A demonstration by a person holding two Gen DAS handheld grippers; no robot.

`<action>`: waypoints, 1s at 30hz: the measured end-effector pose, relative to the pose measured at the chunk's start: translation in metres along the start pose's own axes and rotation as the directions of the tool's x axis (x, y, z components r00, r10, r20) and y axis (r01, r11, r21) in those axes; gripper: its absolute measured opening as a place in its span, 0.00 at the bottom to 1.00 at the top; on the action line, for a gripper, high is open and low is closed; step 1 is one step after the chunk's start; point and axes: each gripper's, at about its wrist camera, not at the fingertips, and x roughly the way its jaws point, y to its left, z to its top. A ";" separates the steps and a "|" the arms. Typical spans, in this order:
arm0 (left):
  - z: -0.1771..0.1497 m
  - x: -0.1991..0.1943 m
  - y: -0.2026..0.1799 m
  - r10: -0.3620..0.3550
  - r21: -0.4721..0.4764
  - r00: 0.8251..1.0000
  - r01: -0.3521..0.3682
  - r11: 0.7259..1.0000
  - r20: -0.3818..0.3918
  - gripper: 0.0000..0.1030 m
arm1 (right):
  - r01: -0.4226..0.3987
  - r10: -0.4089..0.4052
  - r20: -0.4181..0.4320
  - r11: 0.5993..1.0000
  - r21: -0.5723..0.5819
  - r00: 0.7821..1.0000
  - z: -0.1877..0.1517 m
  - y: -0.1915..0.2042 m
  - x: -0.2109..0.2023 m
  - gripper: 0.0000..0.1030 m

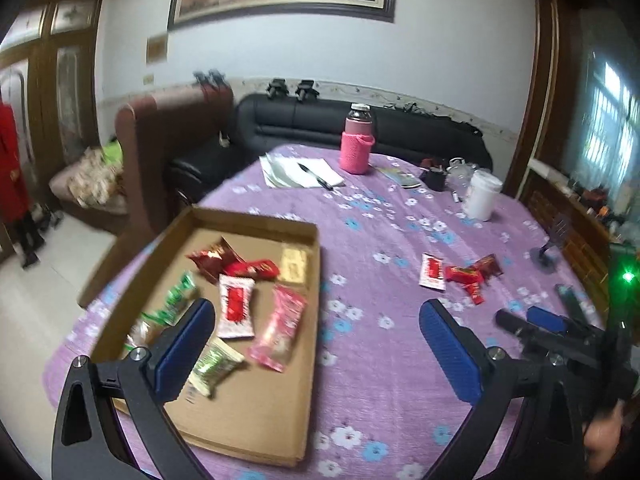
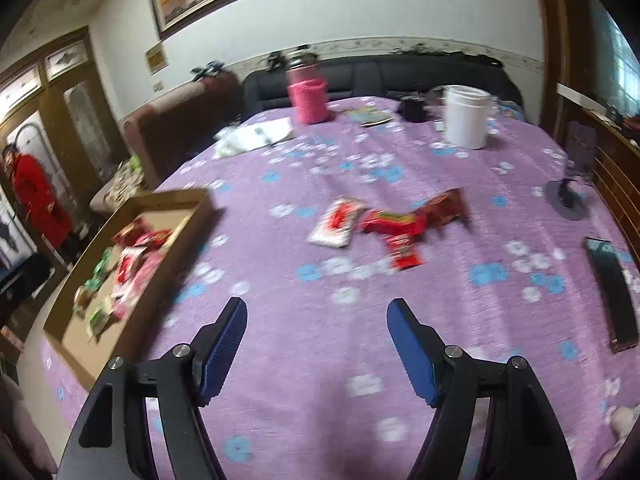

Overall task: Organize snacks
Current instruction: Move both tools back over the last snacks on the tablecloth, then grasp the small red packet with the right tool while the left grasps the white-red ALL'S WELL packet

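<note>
A shallow brown cardboard tray [image 1: 256, 408] is seen on the purple flower-print tabletop [image 1: 384, 360], holding wrapped snacks, among them a white-and-red packet [image 1: 235, 307], a pink packet [image 1: 280, 328] and green packets [image 1: 176, 300]. The left gripper [image 1: 316, 334] is held above the tray's right side, its blue-padded fingers [image 1: 188, 344] spread wide and empty. The right gripper [image 2: 316, 344], fingers likewise apart, is pointed at a loose cluster of red wrappers [image 2: 396, 228] and a white-and-red sachet [image 2: 336, 224] lying mid-table, well apart from the tray.
</note>
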 end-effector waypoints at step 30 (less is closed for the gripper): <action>0.049 0.187 -0.114 -0.252 0.070 0.904 0.292 0.954 -0.346 0.92 | 0.047 -0.032 -0.164 0.995 0.087 0.986 0.043 -0.078 0.117 0.23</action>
